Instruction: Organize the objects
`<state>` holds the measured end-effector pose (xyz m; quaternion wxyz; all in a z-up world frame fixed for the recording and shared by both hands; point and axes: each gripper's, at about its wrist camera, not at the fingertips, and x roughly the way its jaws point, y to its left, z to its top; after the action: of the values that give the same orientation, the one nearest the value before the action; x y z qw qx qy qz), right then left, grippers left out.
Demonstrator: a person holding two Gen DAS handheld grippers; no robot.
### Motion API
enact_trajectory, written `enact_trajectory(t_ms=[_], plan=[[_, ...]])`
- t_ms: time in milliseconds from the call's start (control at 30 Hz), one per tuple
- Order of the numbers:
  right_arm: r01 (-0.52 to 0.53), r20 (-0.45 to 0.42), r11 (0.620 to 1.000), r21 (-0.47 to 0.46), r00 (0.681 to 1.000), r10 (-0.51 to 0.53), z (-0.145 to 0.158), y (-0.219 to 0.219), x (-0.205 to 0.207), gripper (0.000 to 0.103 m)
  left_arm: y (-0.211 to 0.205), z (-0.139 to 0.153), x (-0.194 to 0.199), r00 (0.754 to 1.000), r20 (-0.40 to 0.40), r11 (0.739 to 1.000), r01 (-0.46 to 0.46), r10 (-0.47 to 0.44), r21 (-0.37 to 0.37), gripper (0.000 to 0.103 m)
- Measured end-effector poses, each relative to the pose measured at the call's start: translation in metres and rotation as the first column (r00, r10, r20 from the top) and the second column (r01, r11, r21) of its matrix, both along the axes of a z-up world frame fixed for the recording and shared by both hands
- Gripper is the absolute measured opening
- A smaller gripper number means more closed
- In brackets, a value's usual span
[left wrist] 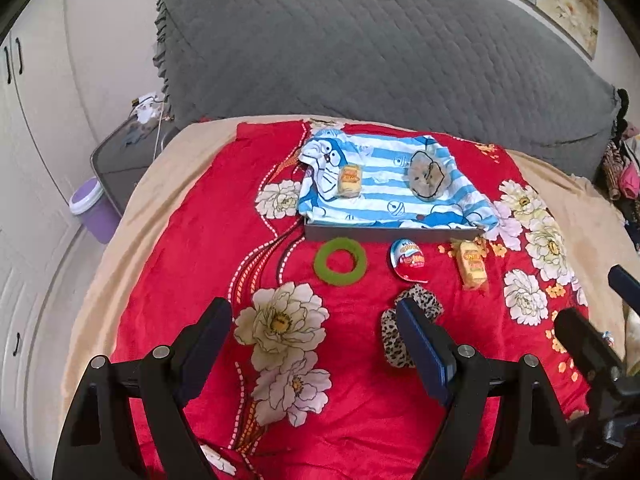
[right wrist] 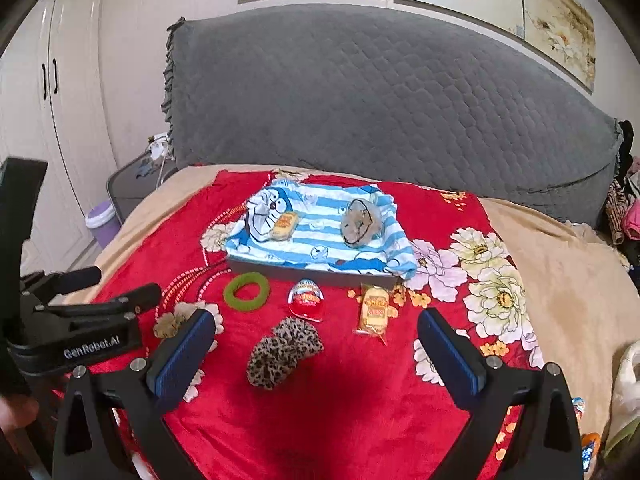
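On the red flowered blanket lie a green ring, a red-and-blue chocolate egg, a yellow snack packet and a leopard-print scrunchie. My left gripper is open over bare blanket, and its right finger hides part of the scrunchie. Behind them a grey tray lined with a blue striped cartoon cloth holds a second yellow packet and a grey round pouch. My right gripper is open, with the scrunchie lying on the blanket between its fingers, untouched.
A grey quilted headboard rises behind the bed. A purple bin and a dark bedside table stand at the left by white wardrobe doors. Clothes and bags pile at the right edge. Beige bedding surrounds the blanket.
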<state>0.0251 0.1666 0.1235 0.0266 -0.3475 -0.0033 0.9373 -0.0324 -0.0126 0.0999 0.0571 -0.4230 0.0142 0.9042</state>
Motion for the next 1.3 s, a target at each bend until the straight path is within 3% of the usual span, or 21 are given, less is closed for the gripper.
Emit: enact_trajectory(t_ms=[1300], plan=[[-0.018, 0.131, 0.999, -0.041, 0.991, 0.023, -0.077, -0.016, 0.009, 0.102, 0.004, -0.056, 0.0, 0.997, 0.06, 0.999, 0.043, -0.041, -0.025, 0.085]])
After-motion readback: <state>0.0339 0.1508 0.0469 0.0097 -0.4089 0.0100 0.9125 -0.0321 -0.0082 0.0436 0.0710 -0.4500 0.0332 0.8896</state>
